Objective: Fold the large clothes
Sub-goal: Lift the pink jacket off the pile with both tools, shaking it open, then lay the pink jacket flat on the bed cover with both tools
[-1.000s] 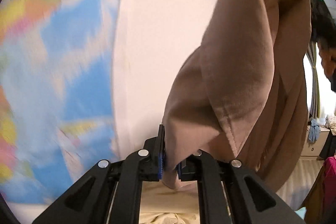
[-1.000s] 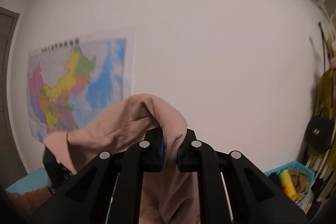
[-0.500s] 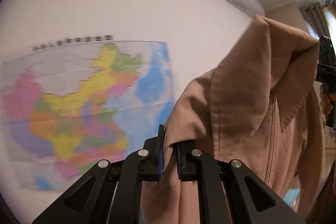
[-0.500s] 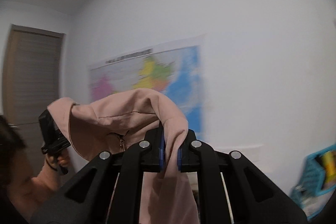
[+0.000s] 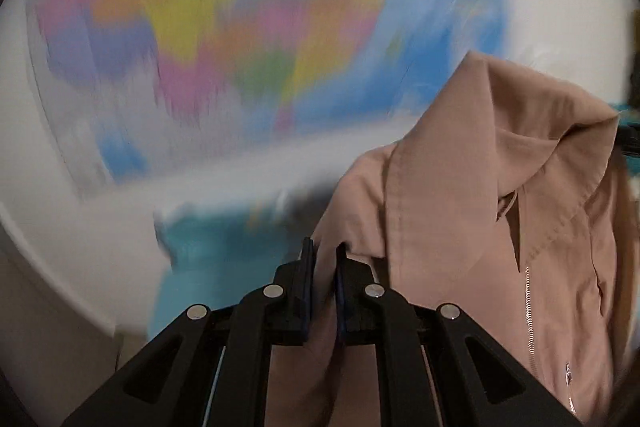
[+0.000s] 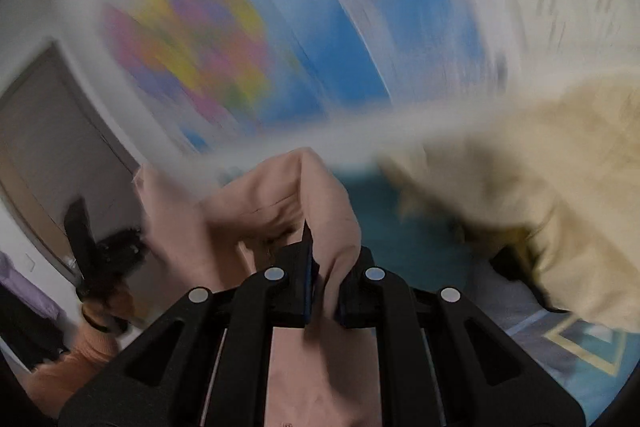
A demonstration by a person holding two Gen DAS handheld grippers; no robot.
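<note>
the soft pinkish-tan zip jacket [image 5: 472, 227] hangs up in the air between the two grippers. the left gripper [image 5: 323, 267] has its black fingers [image 5: 306, 283] squeezed nearly together on one edge of the cloth. the right gripper [image 6: 325, 267] pinches a fold of the jacket [image 6: 280, 203] the same way. half a second ago the colourful wall map [image 5: 248, 27] looked sharp; now it is a blur, and a fuzzy cream cloth pile [image 6: 560, 179] and a blue-green patch [image 5: 216, 259] have come into view lower down.
</note>
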